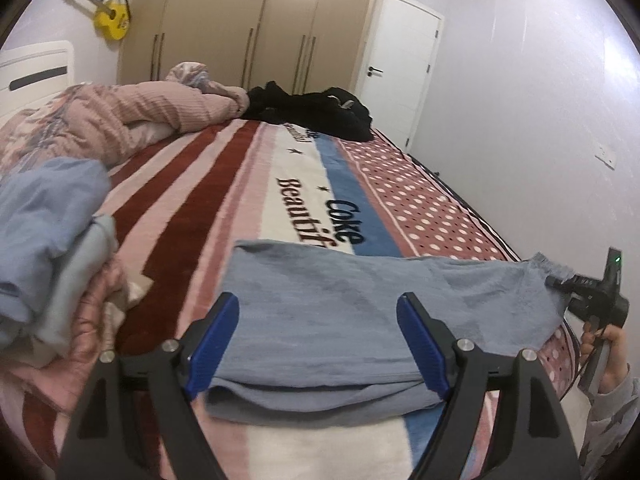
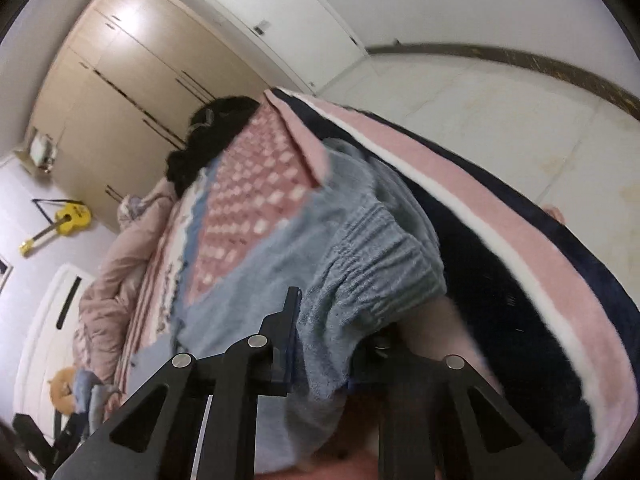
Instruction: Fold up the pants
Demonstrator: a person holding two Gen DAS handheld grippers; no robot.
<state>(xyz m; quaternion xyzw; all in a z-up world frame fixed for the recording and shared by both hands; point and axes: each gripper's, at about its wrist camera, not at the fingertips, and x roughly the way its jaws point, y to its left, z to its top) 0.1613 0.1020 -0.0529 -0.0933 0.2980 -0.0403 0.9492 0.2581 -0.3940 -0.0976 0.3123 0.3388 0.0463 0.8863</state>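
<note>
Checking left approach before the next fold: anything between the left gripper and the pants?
Nothing visible. The left gripper is open, its blue fingers straddling the folded end of the blue pants on the blanket. The right gripper is shut on the waistband end, off to the side.

My left gripper (image 1: 318, 344) has black angular arms with cut-out windows, silver round pivot screws and ribbed blue finger pads (image 1: 424, 350). My right gripper (image 2: 326, 344) has the same black frame and silver screws, and carries a small green light. The sleeve (image 1: 612, 436) is grey with star shapes.
</note>
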